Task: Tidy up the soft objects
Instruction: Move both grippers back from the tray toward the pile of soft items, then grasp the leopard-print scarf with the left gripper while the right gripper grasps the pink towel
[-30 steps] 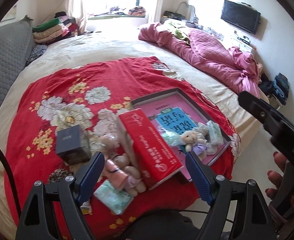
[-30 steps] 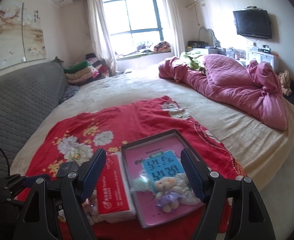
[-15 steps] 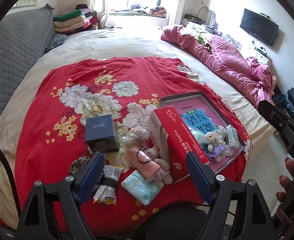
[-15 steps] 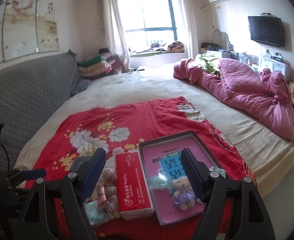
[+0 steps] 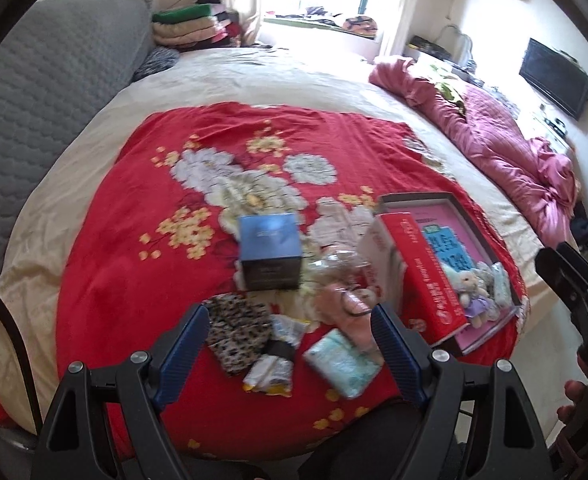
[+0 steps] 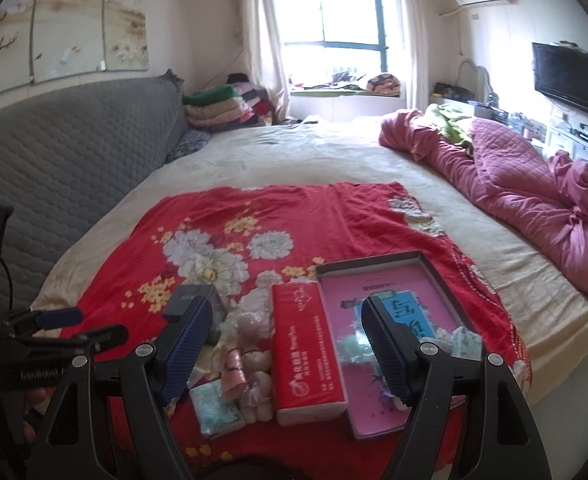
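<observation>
My left gripper (image 5: pixel 290 320) hovers open and empty over a pile on the red floral blanket (image 5: pixel 134 240). Below it lie a leopard-print pouch (image 5: pixel 238 332), a snack packet (image 5: pixel 270 372), a teal tissue pack (image 5: pixel 340 360) and a pink plush bear (image 5: pixel 348 304). A red tissue pack (image 5: pixel 422 272) leans against a shallow tray (image 5: pixel 454 208), which holds a small plush lamb (image 5: pixel 472 292). My right gripper (image 6: pixel 286 312) is open too, above the red tissue pack (image 6: pixel 306 344) and the tray (image 6: pixel 374 260), touching nothing. The left gripper (image 6: pixel 82 326) shows at the left edge of the right wrist view.
A dark blue box (image 5: pixel 270 250) stands behind the pile. A crumpled pink quilt (image 6: pixel 534 184) covers the bed's far right. A grey padded headboard (image 6: pixel 54 168) runs along the left, with folded blankets (image 6: pixel 222 108) by the window. The bed's edge is close in front.
Both grippers have slid left along the bed's near edge. In the left view the pile shifted right, and the leopard pouch and snack packet came into sight. Jaws unchanged.
</observation>
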Demonstrator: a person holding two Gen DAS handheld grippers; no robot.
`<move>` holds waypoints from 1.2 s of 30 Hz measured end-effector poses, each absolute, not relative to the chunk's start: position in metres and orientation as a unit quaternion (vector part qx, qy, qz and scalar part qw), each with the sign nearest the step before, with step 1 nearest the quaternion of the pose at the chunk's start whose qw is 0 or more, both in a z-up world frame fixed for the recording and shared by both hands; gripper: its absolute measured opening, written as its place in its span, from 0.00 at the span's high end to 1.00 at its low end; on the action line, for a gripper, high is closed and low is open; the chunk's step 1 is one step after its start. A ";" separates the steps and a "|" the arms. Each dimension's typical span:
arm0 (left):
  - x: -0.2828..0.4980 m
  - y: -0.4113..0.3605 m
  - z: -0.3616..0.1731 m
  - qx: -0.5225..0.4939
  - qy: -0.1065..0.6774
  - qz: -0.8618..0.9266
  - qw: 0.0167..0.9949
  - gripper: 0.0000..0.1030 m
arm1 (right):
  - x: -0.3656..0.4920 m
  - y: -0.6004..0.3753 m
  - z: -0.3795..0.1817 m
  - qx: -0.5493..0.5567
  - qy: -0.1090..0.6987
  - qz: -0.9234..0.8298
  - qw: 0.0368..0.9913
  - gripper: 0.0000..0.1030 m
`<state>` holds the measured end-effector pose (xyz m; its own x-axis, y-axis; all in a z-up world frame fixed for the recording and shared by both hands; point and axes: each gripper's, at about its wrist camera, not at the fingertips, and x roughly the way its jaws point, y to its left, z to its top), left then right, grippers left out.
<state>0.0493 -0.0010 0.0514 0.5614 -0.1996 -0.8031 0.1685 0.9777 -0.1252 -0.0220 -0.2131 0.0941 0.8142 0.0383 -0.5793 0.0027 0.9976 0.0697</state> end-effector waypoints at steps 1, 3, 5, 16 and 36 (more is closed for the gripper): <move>0.050 0.006 0.048 -0.020 0.460 -0.098 0.882 0.20 | -0.021 -0.211 0.093 0.033 0.307 0.012 0.951 0.24; 0.052 0.015 0.044 -0.027 0.464 -0.091 0.881 0.20 | -0.018 -0.206 0.088 0.030 0.313 0.016 0.949 0.24; 0.054 0.027 0.039 -0.033 0.468 -0.080 0.880 0.20 | -0.016 -0.201 0.083 0.024 0.319 0.020 0.947 0.24; 0.063 0.071 0.009 -0.049 0.493 -0.045 0.867 0.20 | -0.002 -0.174 0.056 -0.005 0.351 0.042 0.936 0.24; 0.056 0.021 -0.065 -0.012 0.565 -0.119 0.817 0.20 | 0.028 -0.141 -0.012 -0.084 0.425 0.067 0.899 0.24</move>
<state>0.0564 0.0208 -0.0651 0.3338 -0.2070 -0.9196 0.1806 0.9716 -0.1531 0.0278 -0.1407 -0.0117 0.6292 0.0493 -0.7757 -0.1925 0.9768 -0.0940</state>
